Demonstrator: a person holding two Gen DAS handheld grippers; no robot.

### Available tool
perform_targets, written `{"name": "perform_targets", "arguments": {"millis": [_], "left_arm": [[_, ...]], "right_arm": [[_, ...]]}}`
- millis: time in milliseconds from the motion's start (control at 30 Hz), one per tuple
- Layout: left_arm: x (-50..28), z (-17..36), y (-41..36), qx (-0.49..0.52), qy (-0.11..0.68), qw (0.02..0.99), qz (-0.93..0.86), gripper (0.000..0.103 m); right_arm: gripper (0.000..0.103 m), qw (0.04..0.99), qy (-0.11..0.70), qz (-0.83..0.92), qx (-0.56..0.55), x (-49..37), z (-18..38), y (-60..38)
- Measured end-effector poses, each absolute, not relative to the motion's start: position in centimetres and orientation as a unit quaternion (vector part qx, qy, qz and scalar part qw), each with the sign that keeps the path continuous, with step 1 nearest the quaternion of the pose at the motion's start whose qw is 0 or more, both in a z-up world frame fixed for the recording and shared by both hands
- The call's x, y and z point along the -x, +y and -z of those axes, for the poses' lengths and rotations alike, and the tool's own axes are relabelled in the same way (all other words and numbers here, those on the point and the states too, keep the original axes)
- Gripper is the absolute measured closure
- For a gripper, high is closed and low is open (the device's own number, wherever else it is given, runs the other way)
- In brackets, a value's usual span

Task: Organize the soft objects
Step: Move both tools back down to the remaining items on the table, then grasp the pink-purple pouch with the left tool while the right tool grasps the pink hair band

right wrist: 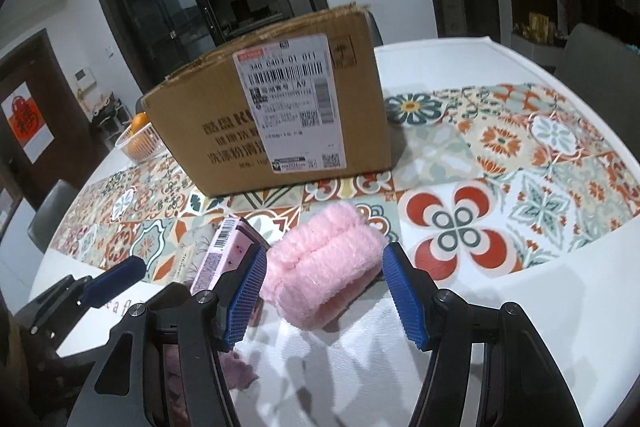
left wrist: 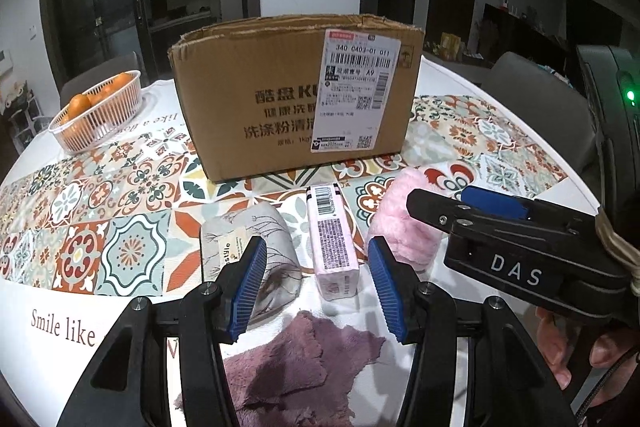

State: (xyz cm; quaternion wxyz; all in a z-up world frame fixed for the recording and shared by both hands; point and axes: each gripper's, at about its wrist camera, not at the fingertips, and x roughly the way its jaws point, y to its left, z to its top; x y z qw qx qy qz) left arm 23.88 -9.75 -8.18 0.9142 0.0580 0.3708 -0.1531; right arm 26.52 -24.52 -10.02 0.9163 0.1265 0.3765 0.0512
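Observation:
An open cardboard box (left wrist: 296,95) stands on the patterned tablecloth; it also shows in the right wrist view (right wrist: 272,115). In front of it lie a grey printed tissue pack (left wrist: 256,247), a pink tissue pack (left wrist: 334,243), a fluffy pink roll (left wrist: 404,223) and a purple cloth (left wrist: 304,359). My left gripper (left wrist: 318,291) is open above the purple cloth, just short of the pink pack. My right gripper (right wrist: 326,295) is open, its blue pads on either side of the fluffy pink roll (right wrist: 324,263), not touching. The pink pack (right wrist: 228,259) lies left of it.
A white basket of oranges (left wrist: 96,111) sits at the table's far left. The right gripper body (left wrist: 520,247) reaches in from the right in the left wrist view. Chairs stand around the round table; its white edge (right wrist: 520,307) is near.

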Motion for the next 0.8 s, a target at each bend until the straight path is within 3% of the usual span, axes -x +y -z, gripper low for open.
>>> {"name": "perform_targets", "arguments": {"millis": [600,733,800], "left_arm": [[-25.8,10.6,-11.0,-0.067,0.398,0.9,0.165,0.051],[-26.1,11.0,-11.2,-0.065,0.405,0.896,0.167,0.052],[-26.3,11.1,-11.2,-0.062,0.408,0.895,0.169,0.06]], "right_arm": [[0.042,0.9,0.414,-0.056,-0.126,-28.6,13.0,-24.2],[0.055,0.897,0.42,-0.057,-0.127,-28.7,13.7,-24.3],[0.059,0.898,0.418,-0.054,-0.125,-28.6,13.7,-24.3]]}}
